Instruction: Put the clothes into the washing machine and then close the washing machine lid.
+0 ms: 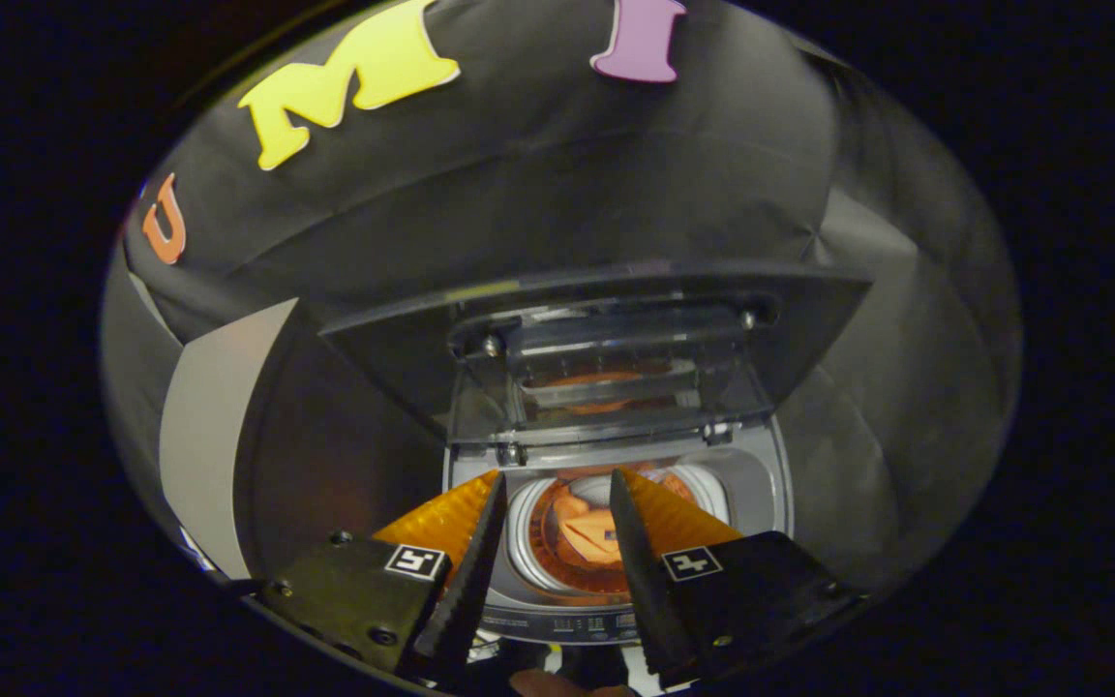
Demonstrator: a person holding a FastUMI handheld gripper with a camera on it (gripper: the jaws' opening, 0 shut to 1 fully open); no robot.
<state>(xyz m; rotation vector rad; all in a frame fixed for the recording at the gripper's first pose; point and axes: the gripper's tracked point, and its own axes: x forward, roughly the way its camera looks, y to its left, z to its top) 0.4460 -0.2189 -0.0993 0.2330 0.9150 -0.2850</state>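
Note:
A small grey top-loading washing machine (746, 489) stands just ahead of my fingers, its folding lid (606, 358) raised and leaning back. An orange garment (585, 537) lies down in the round drum, seen through the gap between my fingers. My gripper (557, 489) hovers above the machine's front edge, open, with nothing between its orange-backed black fingers (466, 571). The raised lid's clear panel mirrors the orange cloth.
The machine's control strip (567, 621) runs along its front edge, under my fingers. A pale panel (209, 436) stands to the left of the machine, with black cloth wall behind and to both sides.

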